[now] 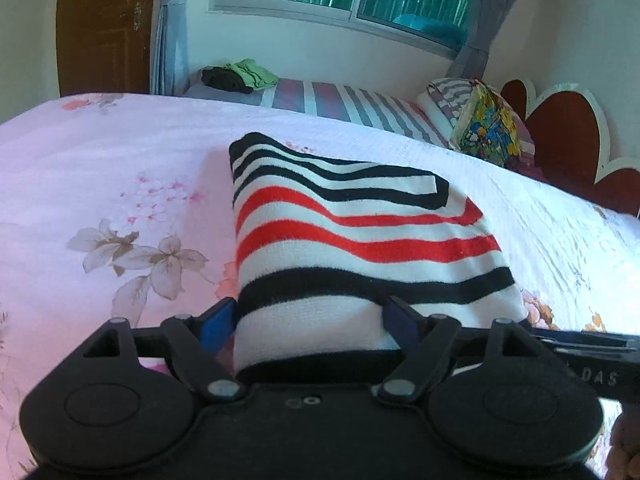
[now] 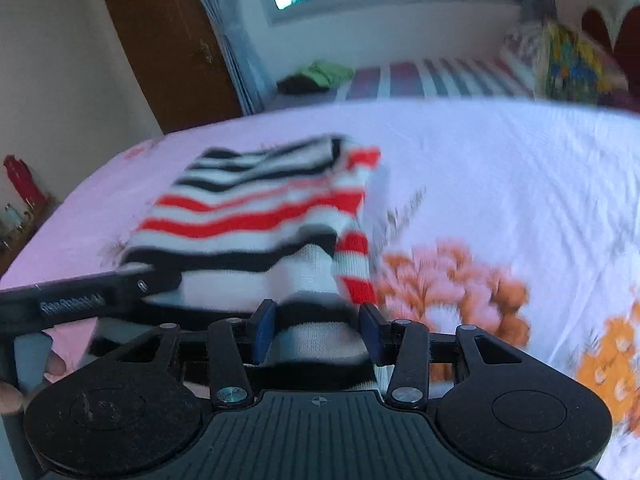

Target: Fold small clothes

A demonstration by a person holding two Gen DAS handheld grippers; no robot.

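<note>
A small knitted garment point(image 1: 352, 236) with black, red and white stripes lies folded on the pink floral bedsheet point(image 1: 120, 168). Its near edge reaches up between the fingers of my left gripper point(image 1: 310, 312). Those jaws stand wide, and the cloth lies flat between the blue pads point(image 1: 218, 328) without being pinched. In the blurred right wrist view, the garment point(image 2: 248, 216) bunches into my right gripper point(image 2: 318, 320), whose pads point(image 2: 264, 332) close on its near corner. A red-striped sleeve point(image 2: 354, 268) hangs beside it. Each gripper shows at the edge of the other's view.
Beyond the sheet stands a second bed with a striped cover point(image 1: 360, 104), a pile of green and dark clothes point(image 1: 240, 74) and a colourful pillow point(image 1: 488, 124). A red headboard point(image 1: 568, 120) is at the right and a brown door point(image 1: 104, 28) at the left.
</note>
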